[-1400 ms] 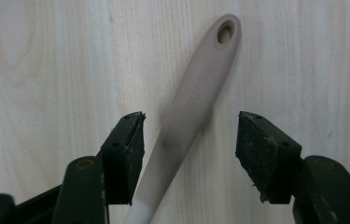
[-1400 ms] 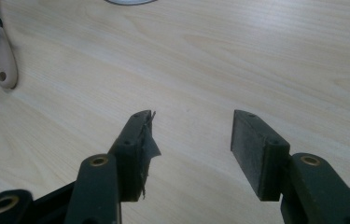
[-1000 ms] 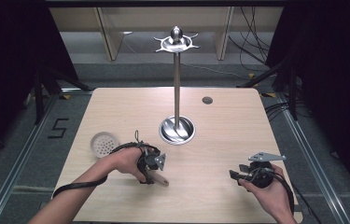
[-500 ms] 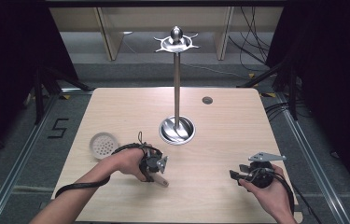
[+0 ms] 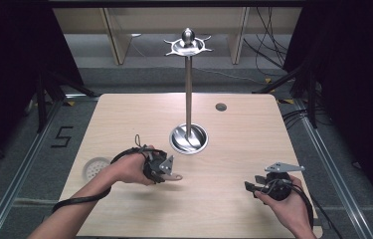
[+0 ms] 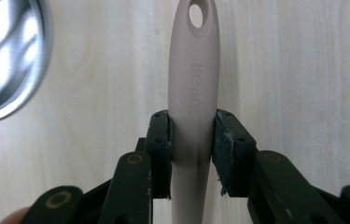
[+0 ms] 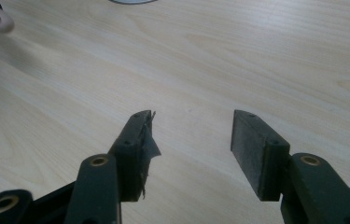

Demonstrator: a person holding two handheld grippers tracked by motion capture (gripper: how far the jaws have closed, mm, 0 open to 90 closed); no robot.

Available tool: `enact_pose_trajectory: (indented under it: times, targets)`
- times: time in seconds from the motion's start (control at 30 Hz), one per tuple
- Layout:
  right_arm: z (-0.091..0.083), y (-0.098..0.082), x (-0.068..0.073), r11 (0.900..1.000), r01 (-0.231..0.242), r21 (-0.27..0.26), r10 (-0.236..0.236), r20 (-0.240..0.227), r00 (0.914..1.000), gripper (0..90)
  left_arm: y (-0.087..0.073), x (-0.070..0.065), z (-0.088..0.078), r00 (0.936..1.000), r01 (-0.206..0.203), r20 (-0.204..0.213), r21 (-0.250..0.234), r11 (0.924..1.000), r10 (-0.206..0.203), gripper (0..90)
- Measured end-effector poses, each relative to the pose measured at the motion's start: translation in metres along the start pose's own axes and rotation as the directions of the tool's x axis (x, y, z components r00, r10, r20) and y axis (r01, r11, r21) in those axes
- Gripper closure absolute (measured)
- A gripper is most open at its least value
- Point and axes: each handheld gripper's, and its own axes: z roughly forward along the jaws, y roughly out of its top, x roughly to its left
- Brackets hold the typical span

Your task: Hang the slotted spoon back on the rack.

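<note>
squeezing a beige handle [image 6: 194,88] between both pads, the left hand-held gripper [image 5: 161,168] sits low over the worktop [image 5: 233,134], near the shiny round base [image 5: 189,139] of the tall metal stand [image 5: 188,74]. the right hand-held gripper [image 7: 191,135] is wide open, holding nothing. both look the same as a second ago.
</note>
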Motion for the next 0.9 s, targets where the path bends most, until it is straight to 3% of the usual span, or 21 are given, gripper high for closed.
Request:
enact_pose_trajectory:
  times: [0.1,0.13,0.17,0.37,0.47,0.5,0.57,0.7,0.73,0.83,0.87,0.9]
  targets:
    - [0.0,0.0,0.0,1.0,0.012,-0.009,-0.012,0.003,0.9999,49.0,-0.005,0.0,-0.013,0.9985,0.029,-0.045,-0.034,0.999,-0.03,68.6]
    - [0.002,0.0,-0.001,1.0,0.009,-0.017,-0.01,-0.016,0.9998,49.0,-0.005,0.0,-0.013,0.9985,0.029,-0.045,-0.034,0.999,-0.03,68.7]
    - [0.0,0.0,0.0,1.0,0.003,-0.003,-0.003,0.008,1.0,48.9,-0.01,0.001,-0.023,0.996,0.048,-0.073,-0.062,0.9969,-0.052,68.6]
    - [0.0,0.0,0.001,1.0,-0.011,0.006,0.011,0.014,0.9999,48.9,-0.025,0.001,-0.047,0.9808,0.107,-0.147,-0.142,0.9841,-0.128,68.7]
    - [0.0,0.0,0.001,1.0,-0.012,0.007,0.012,0.015,0.9998,48.9,-0.032,0.001,-0.056,0.9729,0.142,-0.153,-0.193,0.9709,-0.173,68.7]
    - [0.0,0.0,0.001,1.0,-0.012,0.008,0.012,0.015,0.9998,48.9,-0.035,0.002,-0.059,0.9682,0.159,-0.156,-0.219,0.9626,-0.196,68.7]
    - [0.0,0.0,0.002,1.0,-0.013,0.01,0.013,0.015,0.9998,48.9,-0.04,0.004,-0.066,0.9624,0.174,-0.165,-0.236,0.9562,-0.216,68.7]
    - [0.0,0.0,0.002,1.0,-0.013,0.008,0.013,0.015,0.9998,48.9,-0.05,0.007,-0.078,0.9401,0.212,-0.195,-0.306,0.9281,-0.279,68.8]
    - [0.0,0.0,0.001,1.0,-0.013,0.007,0.013,0.015,0.9998,48.9,-0.052,0.007,-0.081,0.937,0.211,-0.206,-0.311,0.9267,-0.282,68.7]
    - [0.0,0.0,0.001,1.0,-0.015,0.004,0.015,0.015,0.9998,48.9,-0.061,0.006,-0.092,0.916,0.233,-0.228,-0.365,0.9014,-0.33,68.8]
    - [0.0,0.0,0.001,1.0,-0.014,0.003,0.014,0.015,0.9998,48.9,-0.061,0.006,-0.092,0.916,0.233,-0.228,-0.365,0.9014,-0.33,68.8]
    - [0.0,0.0,0.002,1.0,-0.024,0.008,0.024,0.014,0.9996,48.9,-0.066,0.005,-0.098,0.9044,0.241,-0.244,-0.386,0.8907,-0.35,68.7]
